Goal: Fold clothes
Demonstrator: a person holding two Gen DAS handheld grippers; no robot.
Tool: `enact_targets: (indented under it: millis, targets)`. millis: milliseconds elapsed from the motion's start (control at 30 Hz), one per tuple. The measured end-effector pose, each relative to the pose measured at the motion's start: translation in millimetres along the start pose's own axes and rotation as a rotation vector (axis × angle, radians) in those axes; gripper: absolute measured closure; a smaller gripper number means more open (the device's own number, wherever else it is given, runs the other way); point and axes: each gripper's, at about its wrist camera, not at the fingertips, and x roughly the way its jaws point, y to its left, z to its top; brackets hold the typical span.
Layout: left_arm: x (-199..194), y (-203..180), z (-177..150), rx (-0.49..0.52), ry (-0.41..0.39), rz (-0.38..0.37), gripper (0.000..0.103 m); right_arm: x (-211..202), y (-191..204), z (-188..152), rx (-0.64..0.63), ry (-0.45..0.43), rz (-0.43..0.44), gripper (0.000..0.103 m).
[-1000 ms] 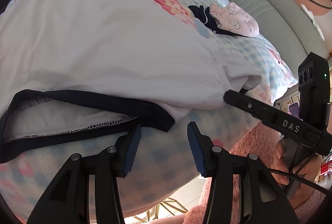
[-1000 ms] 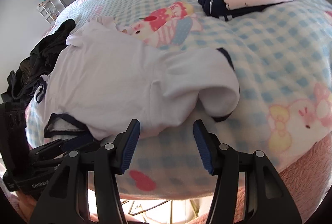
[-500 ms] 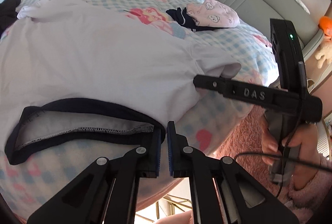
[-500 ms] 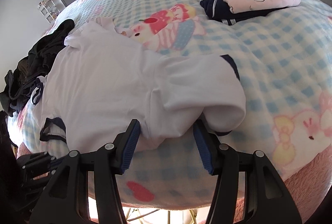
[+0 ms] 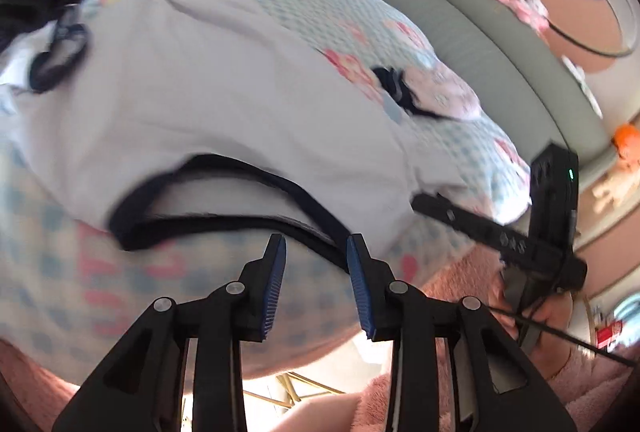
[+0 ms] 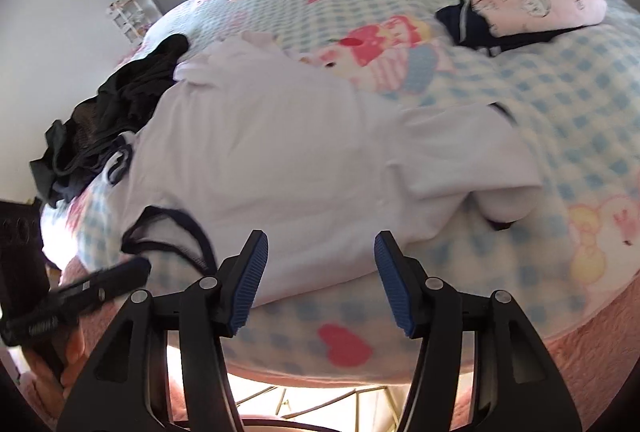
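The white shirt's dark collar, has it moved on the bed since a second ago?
Yes. In the left wrist view the dark collar has been dragged right, toward the bed's corner, and puckered up off the checked blanket.

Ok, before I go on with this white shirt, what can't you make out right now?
- Left wrist view: motion blur smears the white shirt's navy collar; contact with the opening left gripper unclear.
- Right wrist view: the shirt's folded sleeve hides its own underside.
- Right wrist view: the black clothes pile is too tangled to identify.
- Both views: the bed's near edge is hidden behind the fingers.
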Motion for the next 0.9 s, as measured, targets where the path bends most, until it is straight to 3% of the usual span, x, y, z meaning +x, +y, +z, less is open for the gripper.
enact_targets:
  millis: [133, 233, 300, 367, 500, 600, 667, 733, 767, 833, 900]
  targets:
    - [-10, 54, 17, -0.139, -0.042, 0.167, 0.069, 30, 6, -11, -0.024, 0.084, -0.053, 0.045]
    - [-3, 70, 15, -0.177, 0.007, 0.234, 0.070, 32, 3, -12, -0.015, 0.094, -0.084, 0.045]
    - [-2, 71, 4, -0.171, 0.030, 0.238, 0.069, 29, 0, -10, -0.013, 0.094, -0.131, 0.045]
    - [-9, 74, -3, -0.193, 0.009, 0.184, 0.068, 23, -6, -7, 0.002, 0.085, -0.164, 0.045]
    - [-29, 94, 2, -0.302, -0.096, 0.060, 0.058, 14, -42, 0, 0.198, 0.071, 0.026, 0.033]
    - [-23, 112, 14, -0.369, -0.115, 0.046, 0.054, 19, -44, -3, 0.210, 0.081, 0.025, 0.033]
    - [-9, 116, 19, -0.380, -0.084, 0.092, 0.059, 22, -37, -5, 0.179, 0.076, -0.010, 0.033]
    - [-6, 110, 19, -0.330, -0.091, 0.228, 0.084, 24, -33, -4, 0.160, 0.073, -0.067, 0.038]
    - [-9, 108, 19, -0.314, -0.118, 0.280, 0.086, 23, -33, -2, 0.152, 0.067, -0.106, 0.045]
    - [-23, 107, 17, -0.314, -0.202, 0.332, 0.087, 18, -38, 3, 0.150, 0.038, -0.168, 0.047]
    - [-35, 117, 16, -0.348, -0.242, 0.275, 0.087, 10, -44, 5, 0.175, 0.012, -0.158, 0.047]
